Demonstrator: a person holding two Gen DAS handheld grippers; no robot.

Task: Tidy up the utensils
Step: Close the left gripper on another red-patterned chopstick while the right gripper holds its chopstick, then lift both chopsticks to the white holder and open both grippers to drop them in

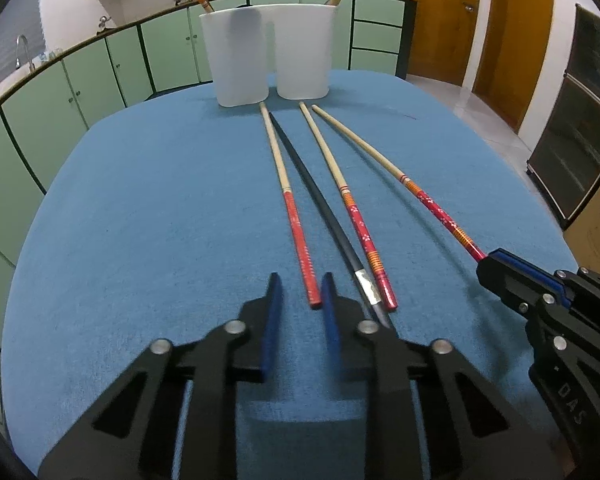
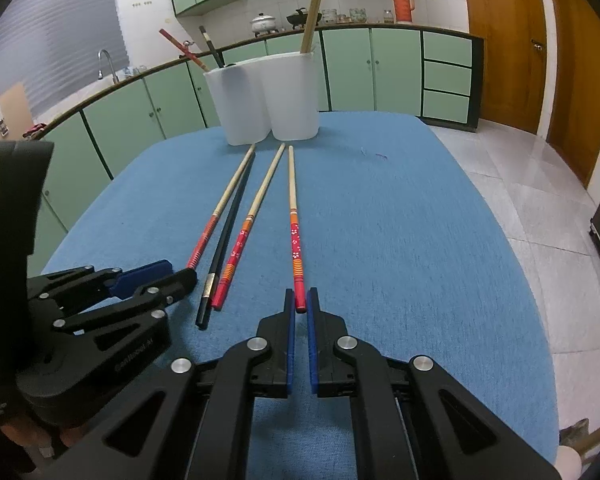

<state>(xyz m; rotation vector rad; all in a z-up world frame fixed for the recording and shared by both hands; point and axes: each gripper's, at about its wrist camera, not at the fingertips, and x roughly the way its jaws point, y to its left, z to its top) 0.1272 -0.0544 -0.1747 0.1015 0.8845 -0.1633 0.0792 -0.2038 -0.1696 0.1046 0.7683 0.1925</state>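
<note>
Right gripper (image 2: 300, 307) clamps the flowered chopstick's (image 2: 295, 240) painted end; left gripper (image 1: 300, 292) gapes around the red chopstick (image 1: 298, 236). Light, stiff, slippery.

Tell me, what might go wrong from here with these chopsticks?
1. The right jaws pinch the flowered chopstick only at its very end, so the long stick may swing or slip when lifted.
2. The left jaws straddle the red chopstick without pressing on it yet, and the black chopstick lies close beside one finger; it might get nudged or caught.
3. A swinging tip could strike the white containers.
</note>
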